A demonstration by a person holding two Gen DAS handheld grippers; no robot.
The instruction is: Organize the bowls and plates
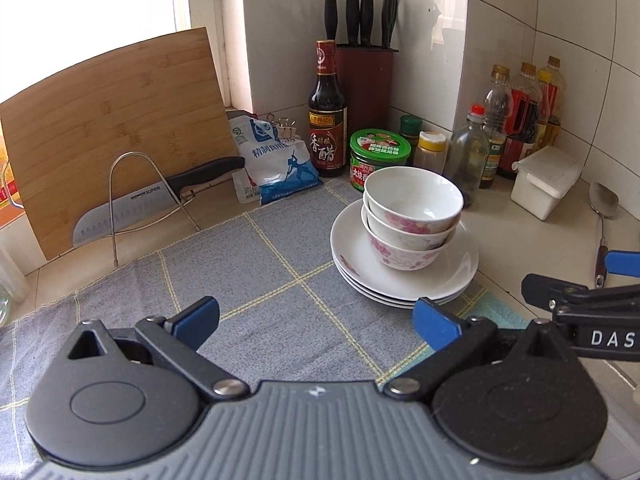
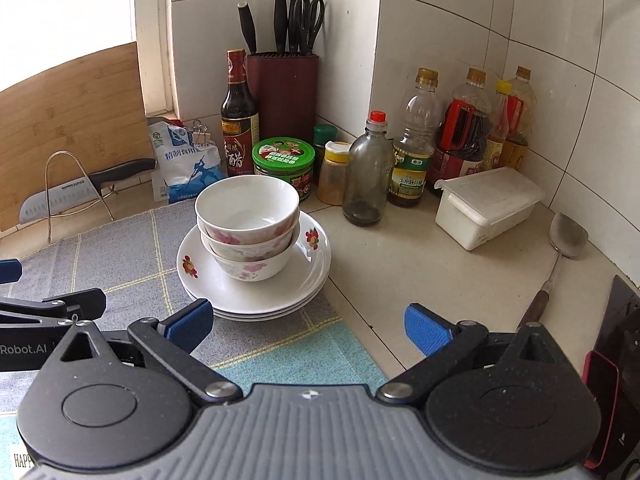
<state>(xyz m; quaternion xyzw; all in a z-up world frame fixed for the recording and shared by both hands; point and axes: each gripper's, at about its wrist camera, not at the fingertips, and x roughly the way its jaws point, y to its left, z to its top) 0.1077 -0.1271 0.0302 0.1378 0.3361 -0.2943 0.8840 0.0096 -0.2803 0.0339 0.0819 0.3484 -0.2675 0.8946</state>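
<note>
**Three bowls nested on three plates, both grippers spread and empty**

The bowls – three, nested one in another, white with pink flowers – stand on a stack of plates, three rims showing, white with small red flowers. The stack sits at the far right corner of a grey checked cloth spread on the counter, its edge just over the cloth's border.

Both grippers are tilted downward toward the counter, side by side, each showing at the edge of the other's view. The left gripper hovers over the cloth, short of the plates; its blue pads stand wide apart with nothing between them and nothing touched. The right gripper is likewise spread wide and empty – its left pad looks over the near rim of the plates, its right pad over bare counter.

Beyond the stack: a green-lidded jar, a dark vinegar bottle and a knife block in the tiled corner. To the left, a cutting board leans on the wall with one knife in a wire rack. To the right, a white lidded box and a metal spatula.
</note>
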